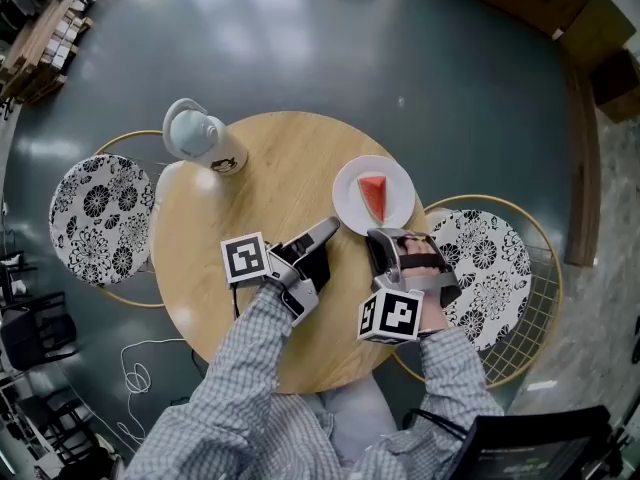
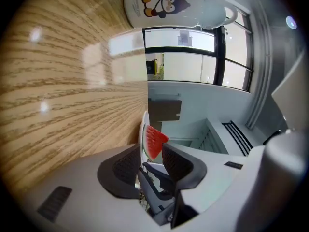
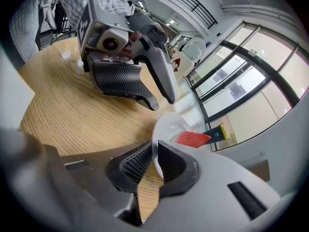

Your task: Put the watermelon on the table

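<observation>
A: Edges, free room?
B: White round plate (image 1: 348, 196) sits on the round wood-grain worktop (image 1: 260, 178), close to its rim. A flower-pattern chair (image 1: 490, 268) is just past that rim beside the plate. Bare wood runs from the plate to the white jug (image 1: 200, 138), well apart.
A: Claws?
B: The right claw (image 3: 155, 161) is clamped on the plate's near rim, with the thin edge between ribbed pads. The left claw (image 2: 153, 154) has jaws apart, empty, just beside the plate, not touching.
A: Watermelon?
B: The watermelon (image 1: 373, 197) lies on the plate: a red wedge, thin green rind.
A: View differences?
B: Only the left gripper view shows the jug's penguin print. Only the right gripper view shows the left claw looking clear of the wood.
</observation>
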`<state>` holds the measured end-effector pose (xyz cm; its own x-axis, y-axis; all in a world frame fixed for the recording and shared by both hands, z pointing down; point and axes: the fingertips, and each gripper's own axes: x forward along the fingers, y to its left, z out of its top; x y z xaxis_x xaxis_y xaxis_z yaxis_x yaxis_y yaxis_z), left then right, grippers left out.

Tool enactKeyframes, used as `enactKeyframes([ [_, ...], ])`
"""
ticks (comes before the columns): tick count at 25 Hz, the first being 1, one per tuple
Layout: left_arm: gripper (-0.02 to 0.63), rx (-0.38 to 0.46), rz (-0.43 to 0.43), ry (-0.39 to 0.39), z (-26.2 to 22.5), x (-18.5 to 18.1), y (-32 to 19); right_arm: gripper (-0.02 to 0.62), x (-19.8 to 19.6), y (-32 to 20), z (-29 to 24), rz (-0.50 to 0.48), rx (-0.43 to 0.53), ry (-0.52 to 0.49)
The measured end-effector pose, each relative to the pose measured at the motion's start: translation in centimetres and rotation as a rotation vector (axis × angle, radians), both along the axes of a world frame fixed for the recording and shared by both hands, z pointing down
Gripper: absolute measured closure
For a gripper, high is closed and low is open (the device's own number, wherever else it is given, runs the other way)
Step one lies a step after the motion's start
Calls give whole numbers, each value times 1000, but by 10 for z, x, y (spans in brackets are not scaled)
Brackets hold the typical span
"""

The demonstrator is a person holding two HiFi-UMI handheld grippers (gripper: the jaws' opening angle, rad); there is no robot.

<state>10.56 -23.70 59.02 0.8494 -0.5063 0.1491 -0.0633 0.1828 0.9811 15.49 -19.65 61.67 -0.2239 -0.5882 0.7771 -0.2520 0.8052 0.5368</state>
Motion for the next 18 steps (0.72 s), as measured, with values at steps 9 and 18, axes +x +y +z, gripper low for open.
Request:
enactKeyframes([
  [9,480,79,-12,54,-22,-11,11,561,1,2,12,60,-64,-44],
  [18,544,188,-60,-8,-44,-42,24,558,3,4,0,170,-108,-194],
])
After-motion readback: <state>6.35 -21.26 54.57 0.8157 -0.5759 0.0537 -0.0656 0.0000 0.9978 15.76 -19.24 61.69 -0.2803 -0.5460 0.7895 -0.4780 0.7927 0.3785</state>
